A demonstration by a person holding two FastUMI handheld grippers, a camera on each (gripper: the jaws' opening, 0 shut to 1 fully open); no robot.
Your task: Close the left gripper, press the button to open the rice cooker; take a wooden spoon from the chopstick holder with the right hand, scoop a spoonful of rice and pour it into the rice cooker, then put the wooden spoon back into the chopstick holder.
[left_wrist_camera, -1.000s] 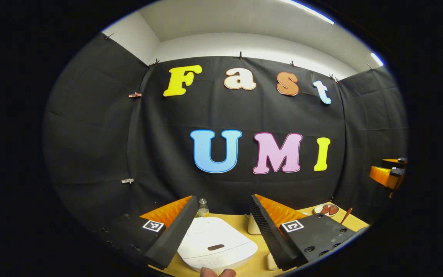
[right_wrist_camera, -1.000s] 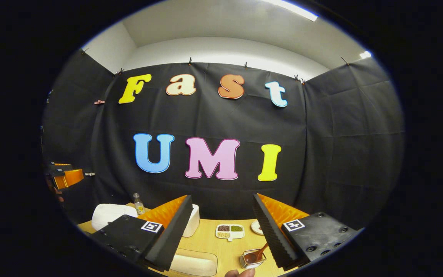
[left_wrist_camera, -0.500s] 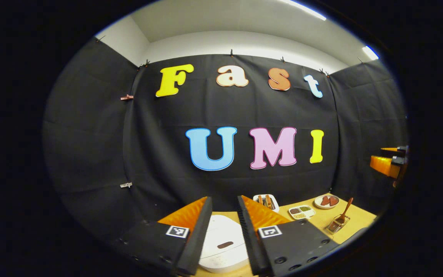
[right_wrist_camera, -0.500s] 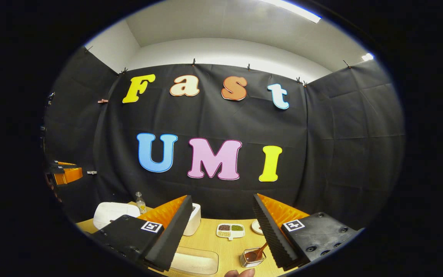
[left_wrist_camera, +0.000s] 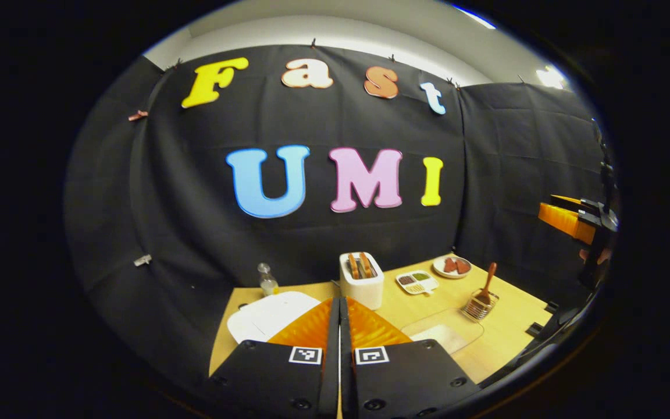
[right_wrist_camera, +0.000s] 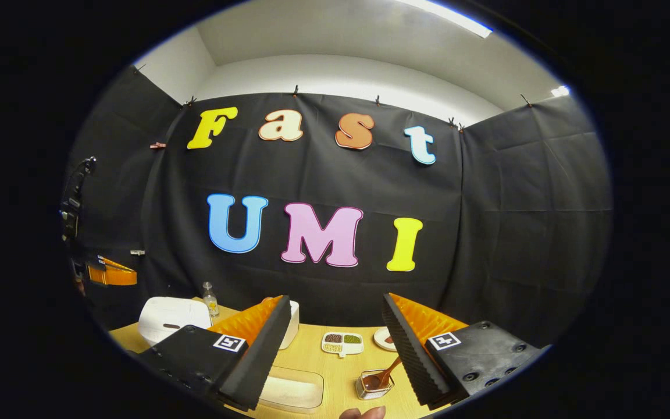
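The white rice cooker (left_wrist_camera: 265,314) sits closed at the table's near left, partly behind my left gripper (left_wrist_camera: 339,308), which is shut with nothing between its fingers and held back above it. In the right gripper view the cooker (right_wrist_camera: 172,317) shows a dark button on its lid, and the left gripper (right_wrist_camera: 111,273) hangs above it. The wooden spoon (left_wrist_camera: 489,274) stands in the wire chopstick holder (left_wrist_camera: 477,305). My right gripper (right_wrist_camera: 335,299) is open, above and short of the holder (right_wrist_camera: 374,385) with its spoon (right_wrist_camera: 390,372). A clear rice container (right_wrist_camera: 291,389) lies low between its fingers.
A toaster (left_wrist_camera: 361,279) holding bread stands mid-table, with a small bottle (left_wrist_camera: 265,280) to its left. A divided dish of grains (left_wrist_camera: 416,282) and a plate (left_wrist_camera: 452,266) lie at the back right. The clear container (left_wrist_camera: 442,331) lies in front of the holder. The wooden table (left_wrist_camera: 509,326) ends at the cloth walls.
My left gripper's fingers have come together from wide open to shut, and it has drawn back and turned right, so the cooker now lies lower left. The right gripper barely moved.
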